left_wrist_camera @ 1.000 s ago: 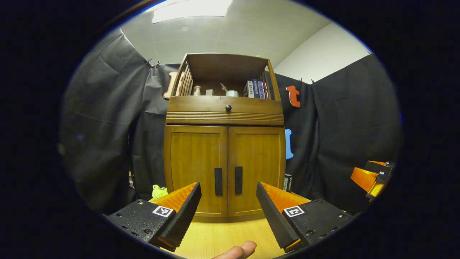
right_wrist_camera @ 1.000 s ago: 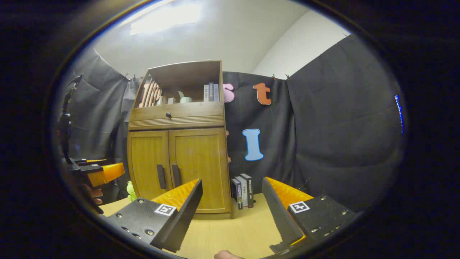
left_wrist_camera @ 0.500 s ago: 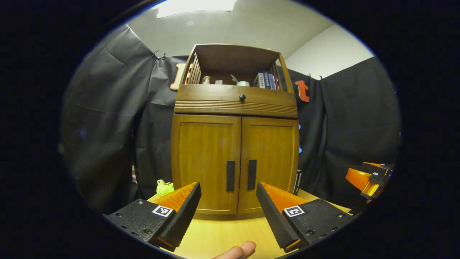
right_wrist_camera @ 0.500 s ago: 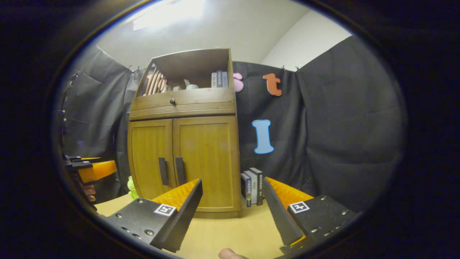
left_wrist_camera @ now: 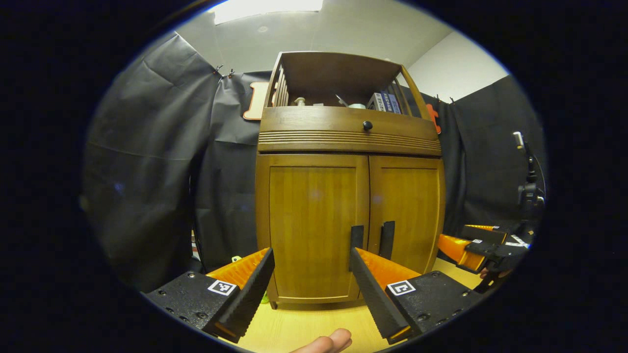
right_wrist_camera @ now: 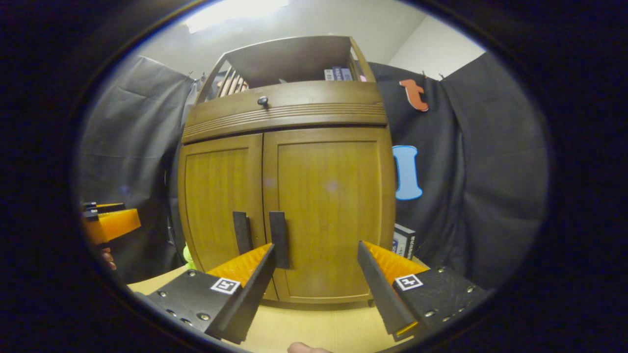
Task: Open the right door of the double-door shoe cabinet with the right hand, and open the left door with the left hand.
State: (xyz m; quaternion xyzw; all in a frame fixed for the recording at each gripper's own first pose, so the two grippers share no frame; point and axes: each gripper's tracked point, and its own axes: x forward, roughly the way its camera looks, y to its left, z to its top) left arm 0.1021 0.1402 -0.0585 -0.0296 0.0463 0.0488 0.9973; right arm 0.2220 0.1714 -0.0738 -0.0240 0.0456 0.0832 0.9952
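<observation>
Fingers of both grippers stand spread wide with nothing between them: the left gripper (left_wrist_camera: 311,264) faces the shoe cabinet (left_wrist_camera: 351,142) with its left door (left_wrist_camera: 314,225) ahead, and the right gripper (right_wrist_camera: 316,260) faces the right door (right_wrist_camera: 331,211). That cabinet, the biggest thing on the wooden table (right_wrist_camera: 314,328), stands close in front of both, and both doors look shut, meeting at a centre seam. On either side of the seam, low down, sits a dark vertical pull: the left handle (left_wrist_camera: 356,238) lies just above and beyond the left gripper's right-hand finger, and the right handle (right_wrist_camera: 278,238) just above and beyond the right gripper's left-hand finger, so neither pull is centred in its gap. My main worry is that the two handles sit so near each other that a gripper closing off-line could catch the wrong one, or both. With both grippers converging on the seam they might also knock together. Books (right_wrist_camera: 405,240) stand just right of the cabinet, and a swinging right door could perhaps strike them.
</observation>
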